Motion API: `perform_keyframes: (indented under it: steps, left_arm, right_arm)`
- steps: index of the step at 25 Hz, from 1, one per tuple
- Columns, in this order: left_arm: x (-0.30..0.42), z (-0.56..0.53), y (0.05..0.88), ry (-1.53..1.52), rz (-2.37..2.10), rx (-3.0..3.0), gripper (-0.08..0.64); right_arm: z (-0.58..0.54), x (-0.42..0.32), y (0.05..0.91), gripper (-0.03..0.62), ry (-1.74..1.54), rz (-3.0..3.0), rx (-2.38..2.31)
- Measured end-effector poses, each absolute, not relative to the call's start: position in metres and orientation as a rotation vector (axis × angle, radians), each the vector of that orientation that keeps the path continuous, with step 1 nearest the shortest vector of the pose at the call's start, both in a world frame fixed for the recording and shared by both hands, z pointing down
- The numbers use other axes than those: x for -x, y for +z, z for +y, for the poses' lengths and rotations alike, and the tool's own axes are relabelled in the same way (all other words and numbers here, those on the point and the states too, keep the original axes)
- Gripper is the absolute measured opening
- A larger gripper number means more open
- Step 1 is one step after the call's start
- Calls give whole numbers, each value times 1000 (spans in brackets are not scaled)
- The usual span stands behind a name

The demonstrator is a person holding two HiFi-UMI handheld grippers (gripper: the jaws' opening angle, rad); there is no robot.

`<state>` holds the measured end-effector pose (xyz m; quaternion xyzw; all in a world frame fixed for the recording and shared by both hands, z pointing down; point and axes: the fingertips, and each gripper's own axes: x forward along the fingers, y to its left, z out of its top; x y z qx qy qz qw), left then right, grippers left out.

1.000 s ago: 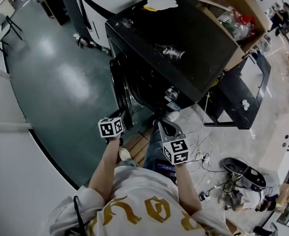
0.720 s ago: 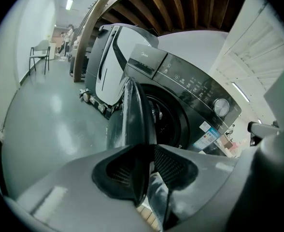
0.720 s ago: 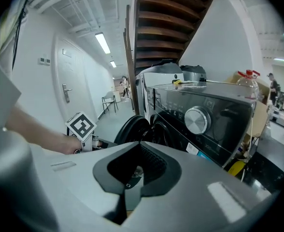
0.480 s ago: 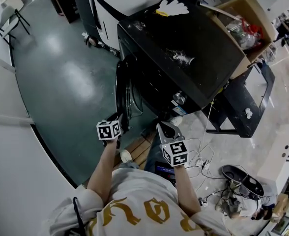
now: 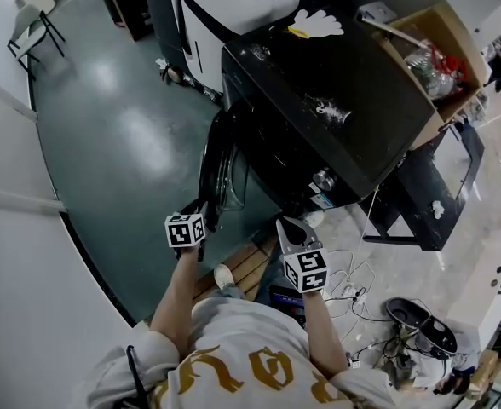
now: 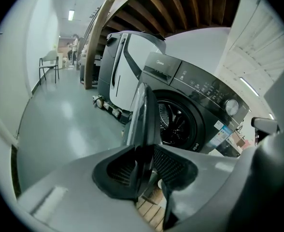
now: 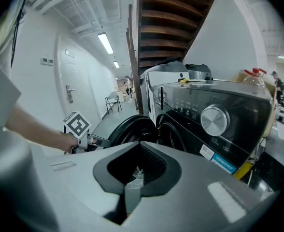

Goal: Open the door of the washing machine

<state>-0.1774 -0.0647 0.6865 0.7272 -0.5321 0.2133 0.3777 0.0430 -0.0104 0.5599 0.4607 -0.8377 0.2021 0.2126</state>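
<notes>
The black front-loading washing machine [image 5: 336, 100] stands in the middle of the head view. Its round door [image 5: 219, 164] is swung out to the left, and the drum opening [image 6: 178, 124] shows behind it. My left gripper [image 5: 201, 214] is shut on the door's outer edge; in the left gripper view the door [image 6: 143, 112] runs edge-on straight between the jaws of the left gripper [image 6: 144, 166]. My right gripper [image 5: 286, 227] hangs in front of the machine's lower right corner, jaws closed on nothing. In the right gripper view the right gripper [image 7: 134, 170] faces the control knob [image 7: 214, 120] and the door [image 7: 130, 129].
A white appliance [image 5: 225, 7] stands behind the machine. A white glove [image 5: 319, 24] lies on its top, next to a cardboard box [image 5: 429, 49] of items. A black table [image 5: 429, 194] is at the right, cables [image 5: 353, 279] and wooden slats [image 5: 242, 262] on the floor.
The door has swung further out from the machine, with my left gripper still clamped on its edge. The right gripper has stayed about where it was.
</notes>
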Motion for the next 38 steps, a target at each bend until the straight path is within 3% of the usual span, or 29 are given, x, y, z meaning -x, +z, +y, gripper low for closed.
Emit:
perform_keyframes:
  steps: [25,38]
  left_arm:
    - [271,-80,686,574,-1573,-1784,143]
    - [284,-84,687,591,-1604,-1781,149]
  right_arm:
    - [-20,-19,573,23,567,-2329,-1216]
    - [-21,-22,572,21,562,-2329,-1225]
